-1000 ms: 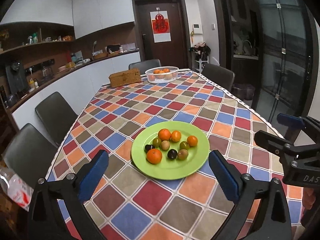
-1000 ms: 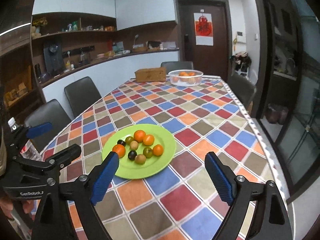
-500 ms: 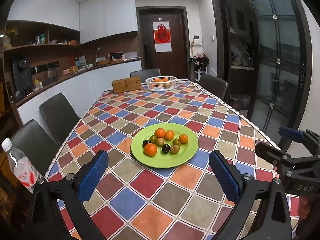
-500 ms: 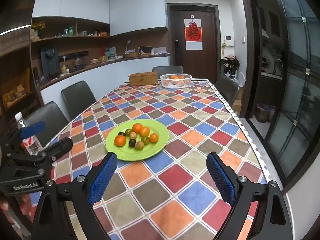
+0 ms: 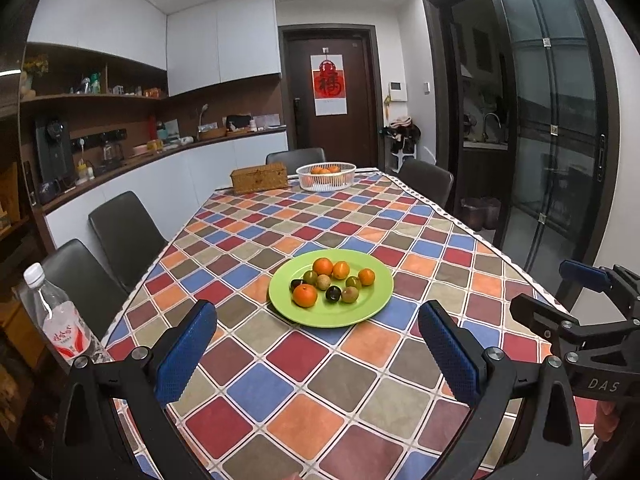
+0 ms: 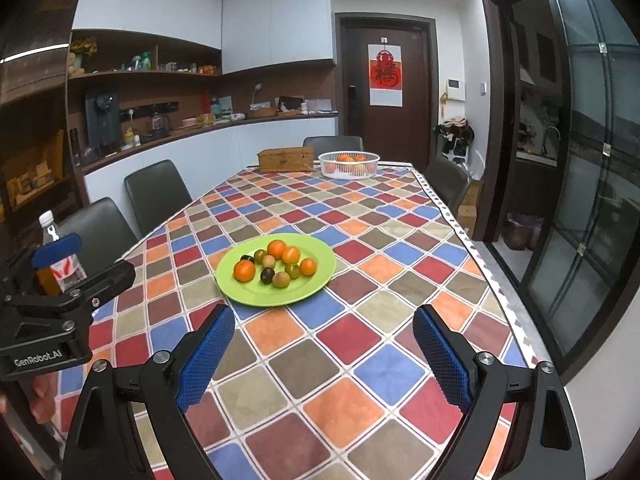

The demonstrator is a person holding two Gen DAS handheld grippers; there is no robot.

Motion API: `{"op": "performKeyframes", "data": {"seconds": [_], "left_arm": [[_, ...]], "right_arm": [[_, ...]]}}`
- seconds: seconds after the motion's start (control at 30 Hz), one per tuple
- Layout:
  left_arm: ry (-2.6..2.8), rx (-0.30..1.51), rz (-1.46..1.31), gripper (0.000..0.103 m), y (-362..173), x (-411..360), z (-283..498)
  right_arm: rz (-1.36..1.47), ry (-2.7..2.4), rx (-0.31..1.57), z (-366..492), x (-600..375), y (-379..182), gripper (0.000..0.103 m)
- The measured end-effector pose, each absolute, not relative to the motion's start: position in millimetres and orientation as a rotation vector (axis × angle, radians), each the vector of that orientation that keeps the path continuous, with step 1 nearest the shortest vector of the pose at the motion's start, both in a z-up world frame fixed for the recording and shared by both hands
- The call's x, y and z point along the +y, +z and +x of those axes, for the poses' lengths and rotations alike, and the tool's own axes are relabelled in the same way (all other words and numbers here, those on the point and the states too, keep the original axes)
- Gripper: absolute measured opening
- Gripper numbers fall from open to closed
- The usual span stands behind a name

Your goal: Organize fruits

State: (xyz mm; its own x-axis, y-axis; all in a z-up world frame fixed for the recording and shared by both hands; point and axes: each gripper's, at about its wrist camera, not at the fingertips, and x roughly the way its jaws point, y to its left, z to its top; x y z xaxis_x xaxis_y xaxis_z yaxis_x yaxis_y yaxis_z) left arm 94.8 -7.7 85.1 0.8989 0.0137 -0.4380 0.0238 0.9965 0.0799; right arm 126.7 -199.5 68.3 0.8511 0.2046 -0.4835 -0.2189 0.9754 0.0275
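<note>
A green plate (image 5: 360,312) (image 6: 316,284) sits on the chequered tablecloth, holding several small fruits: orange mandarins (image 5: 305,295) (image 6: 244,270), green-brown ones and dark plums (image 5: 333,293). A white basket (image 5: 326,176) (image 6: 349,165) with oranges stands at the table's far end. My left gripper (image 5: 318,354) is open over the near table, well short of the plate, nothing between its blue pads. My right gripper (image 6: 324,354) is open too, empty, also short of the plate. Each gripper shows at the edge of the other's view.
A woven box (image 5: 259,177) sits beside the white basket. A water bottle (image 5: 60,320) stands off the table's near left corner. Dark chairs (image 5: 120,228) line the left side and far end. A glass sliding door (image 5: 560,140) is on the right.
Both grippers have pulled back from the plate, which now looks smaller and farther. The water bottle has come into view at the left. Both stay open.
</note>
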Motion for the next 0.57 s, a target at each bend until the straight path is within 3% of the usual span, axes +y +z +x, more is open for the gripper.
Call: {"op": "performKeyframes", "data": {"seconds": [0.57], "left_arm": [[0.011, 0.432, 0.075, 0.103, 89, -7, 70]], "right_arm": [[-0.037, 0.232, 0.488, 104, -199, 69, 0.092]]}}
